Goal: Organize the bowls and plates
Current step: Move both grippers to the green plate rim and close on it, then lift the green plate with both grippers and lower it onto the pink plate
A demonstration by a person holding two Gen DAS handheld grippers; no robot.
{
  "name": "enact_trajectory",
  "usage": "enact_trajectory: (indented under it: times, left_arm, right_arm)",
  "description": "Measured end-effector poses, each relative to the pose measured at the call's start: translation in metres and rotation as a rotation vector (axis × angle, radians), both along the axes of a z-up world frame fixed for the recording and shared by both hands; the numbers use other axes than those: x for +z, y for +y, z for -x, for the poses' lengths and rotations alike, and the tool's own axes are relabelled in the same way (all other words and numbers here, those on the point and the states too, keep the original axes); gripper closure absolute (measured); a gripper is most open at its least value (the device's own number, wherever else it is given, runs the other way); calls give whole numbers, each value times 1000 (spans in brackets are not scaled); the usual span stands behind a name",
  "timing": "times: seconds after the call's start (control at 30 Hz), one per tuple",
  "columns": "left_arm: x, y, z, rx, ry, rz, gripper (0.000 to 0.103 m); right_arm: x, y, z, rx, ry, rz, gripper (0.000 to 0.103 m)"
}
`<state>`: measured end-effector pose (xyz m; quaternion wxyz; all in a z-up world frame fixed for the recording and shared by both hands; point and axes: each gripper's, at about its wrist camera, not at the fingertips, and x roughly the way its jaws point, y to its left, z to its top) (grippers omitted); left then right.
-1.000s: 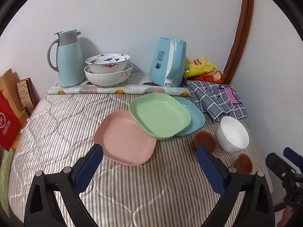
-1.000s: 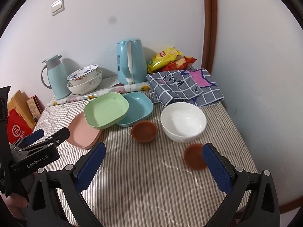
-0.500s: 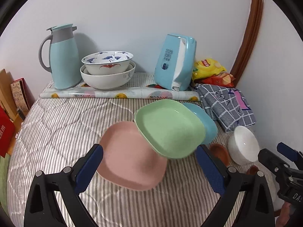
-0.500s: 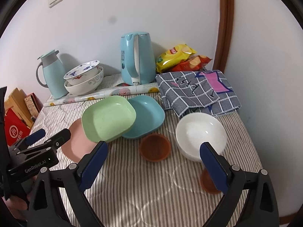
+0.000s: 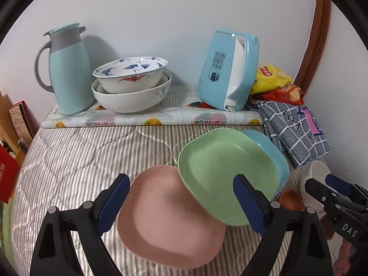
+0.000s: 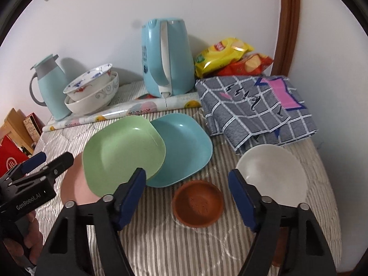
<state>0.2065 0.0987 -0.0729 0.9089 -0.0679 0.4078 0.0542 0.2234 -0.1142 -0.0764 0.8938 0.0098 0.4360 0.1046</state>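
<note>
Both grippers have advanced over the striped cover, and their jaws have just been closing, nothing yet between the pads.

Left wrist view: the left gripper [image 5: 181, 197] stands unclenched and empty, straddling the pink plate [image 5: 168, 218], which lies directly ahead and below it; the green plate [image 5: 225, 172] overlaps the pink one's right edge.

Right wrist view: the right gripper [image 6: 187, 197], also empty, frames the small brown bowl [image 6: 197, 203] dead ahead, with the white bowl [image 6: 273, 174] just right. Each hand is likely nearest its own target.

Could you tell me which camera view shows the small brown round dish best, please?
The right wrist view: the small brown round dish lies whole and unobstructed there. The left wrist view shows only a sliver of it at the right edge.
</note>
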Motion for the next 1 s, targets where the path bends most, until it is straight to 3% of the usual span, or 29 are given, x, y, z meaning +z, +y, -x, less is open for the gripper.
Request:
enact_trajectory:
  times: [0.13, 0.27, 0.33, 0.47, 0.67, 0.73, 0.9, 1.0]
  left_arm:
    - [-14, -1, -18, -21, 25, -12, 19]
    - [-22, -2, -34, -27, 39, 0, 23]
    - [-25, 0, -41, -21, 50, 24, 33]
    - [-33, 4, -50, -25, 59, 59, 35]
    - [-41, 5, -61, -38, 72, 84, 48]
    - [-43, 4, -63, -51, 79, 90, 56]
    - [-49, 3, -61, -74, 84, 115, 77]
    - [-48, 2, -57, -85, 77, 111, 88]
  right_arm:
    - [-12, 3, -12, -3, 29, -20, 41]
    - [-18, 7, -21, -6, 46, -26, 41]
    - [-22, 9, -25, -7, 57, -35, 42]
    - [-30, 19, -33, 6, 77, -38, 46]
    - [-40, 31, -42, 22, 101, -42, 49]
    - [-44, 34, -44, 23, 116, -35, 50]
    - [-52, 40, -49, 33, 135, -32, 67]
    - [-54, 42, -49, 37, 142, -29, 85]
